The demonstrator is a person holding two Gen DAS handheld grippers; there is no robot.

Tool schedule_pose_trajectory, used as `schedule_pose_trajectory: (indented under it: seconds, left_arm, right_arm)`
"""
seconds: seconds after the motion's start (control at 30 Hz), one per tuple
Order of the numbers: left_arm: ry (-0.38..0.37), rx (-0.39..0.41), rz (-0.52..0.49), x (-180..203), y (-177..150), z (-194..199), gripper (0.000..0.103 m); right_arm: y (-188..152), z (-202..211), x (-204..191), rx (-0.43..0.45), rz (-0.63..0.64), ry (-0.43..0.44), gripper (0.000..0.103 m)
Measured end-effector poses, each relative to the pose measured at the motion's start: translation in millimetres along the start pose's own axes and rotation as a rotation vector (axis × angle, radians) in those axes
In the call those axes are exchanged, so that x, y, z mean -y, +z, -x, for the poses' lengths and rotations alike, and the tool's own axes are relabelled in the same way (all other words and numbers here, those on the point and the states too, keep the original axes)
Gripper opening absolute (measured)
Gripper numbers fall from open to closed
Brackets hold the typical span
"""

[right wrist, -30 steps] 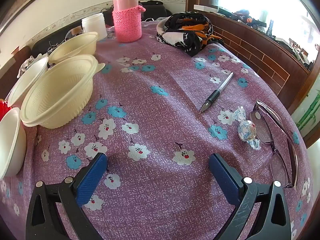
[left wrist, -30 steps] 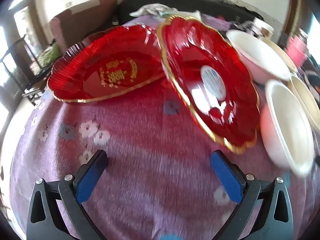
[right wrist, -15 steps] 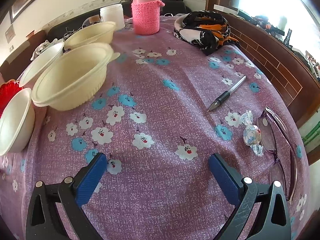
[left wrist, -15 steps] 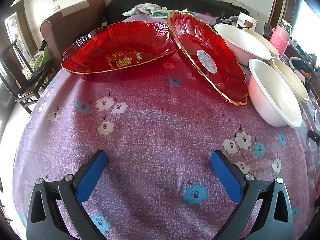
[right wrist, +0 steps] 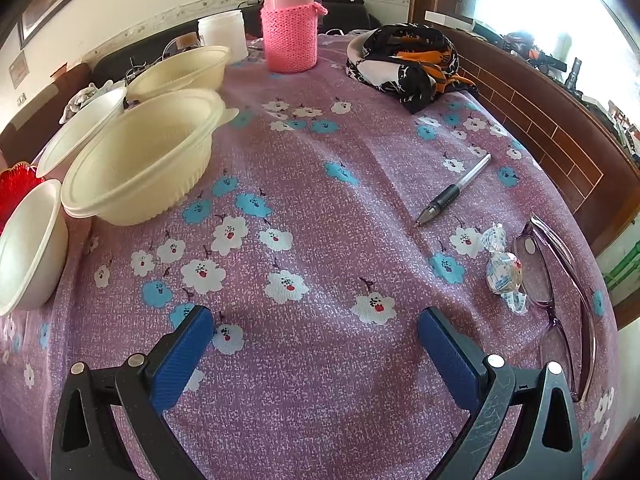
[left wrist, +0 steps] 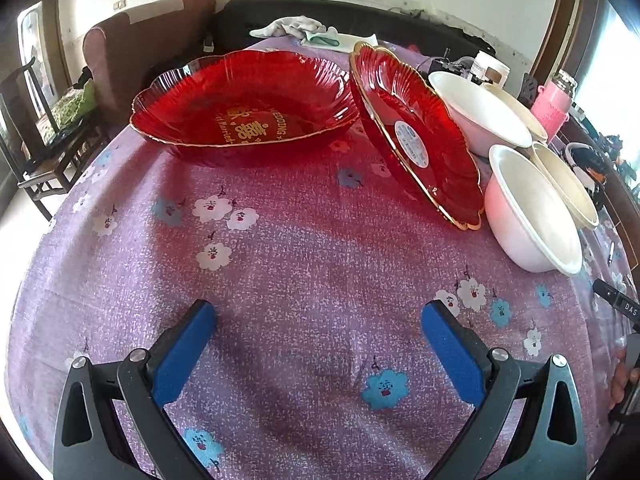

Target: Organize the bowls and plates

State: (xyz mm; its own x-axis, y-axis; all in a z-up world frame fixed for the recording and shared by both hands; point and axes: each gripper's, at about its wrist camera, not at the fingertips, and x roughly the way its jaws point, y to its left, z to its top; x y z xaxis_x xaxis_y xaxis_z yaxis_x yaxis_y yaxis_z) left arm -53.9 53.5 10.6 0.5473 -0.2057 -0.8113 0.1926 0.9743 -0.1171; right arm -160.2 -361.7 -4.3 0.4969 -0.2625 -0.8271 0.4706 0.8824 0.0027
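Both grippers, left (left wrist: 318, 330) and right (right wrist: 316, 326), hover level, jaws spread, over the tablecloth (right wrist: 320, 208).

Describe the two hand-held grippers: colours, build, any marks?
Both match: the left hand-held gripper and right hand-held gripper have black plastic arms with triangular cut-outs, silver pivot screws and blue ribbed finger pads. The right one's right arm is visibly scratched. No cables or sleeves are visible.

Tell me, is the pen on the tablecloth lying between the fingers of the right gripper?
No. The pen lies apart, farther up the cloth, while the open right gripper has only flowered tablecloth between its fingers.
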Motion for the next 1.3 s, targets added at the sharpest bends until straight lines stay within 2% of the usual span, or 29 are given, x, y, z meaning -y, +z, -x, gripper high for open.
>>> schedule_pose_trajectory:
  seconds: [0.07,0.1,0.13,0.2,0.27,0.33,0.4,0.53,0.67,0.87,0.97,1.3]
  left_arm:
    - [0.002,0.039,-0.009,1.8,-0.7,6.0,0.103]
    - [0.01,0.084,-0.015,3.1,-2.2,12.9,0.103]
    - [0.021,0.145,-0.026,5.4,-5.0,22.2,0.103]
    - [0.012,0.256,-0.081,14.1,-12.6,40.8,0.103]
    - [-0.009,0.278,-0.108,17.0,-14.4,44.7,0.103]
    - [-0.006,0.269,-0.11,16.1,-13.6,42.6,0.103]
    - [-0.006,0.276,-0.113,16.2,-13.3,43.0,0.103]
    - [0.035,0.299,-0.14,22.3,-16.4,45.4,0.103]
    - [0.067,0.317,-0.161,29.6,-23.1,47.6,0.103]
    - [0.088,0.297,-0.173,33.2,-21.3,43.1,0.103]
    - [0.089,0.298,-0.168,31.5,-22.8,43.3,0.103]
    - [0.091,0.309,-0.146,27.3,-23.5,45.7,0.103]
  right_arm:
    - [0.1,0.7,-0.1,0.003,0.001,-0.002,0.102]
    - [0.2,2.3,-1.6,0.011,0.008,-0.007,0.102]
    - [-0.1,7.5,-3.6,0.037,0.016,-0.006,0.102]
    - [-3.3,30.6,-9.0,0.157,0.035,0.01,0.102]
    - [-9.6,51.8,-17.4,0.25,0.063,0.05,0.102]
    - [-21.3,76.9,-29.6,0.338,0.082,0.164,0.102]
    - [-30.8,88.6,-42.0,0.365,0.1,0.234,0.102]
    - [-44.2,102.1,-73.3,0.392,0.151,0.311,0.102]
    - [-47.3,98.9,-88.6,0.397,0.187,0.297,0.102]
    - [-43.5,84.5,-72.7,0.319,0.088,0.361,0.102]
    - [-43.2,82.6,-67.3,0.315,0.057,0.378,0.102]
    - [-44.2,94.5,-72.9,0.332,0.118,0.413,0.102]
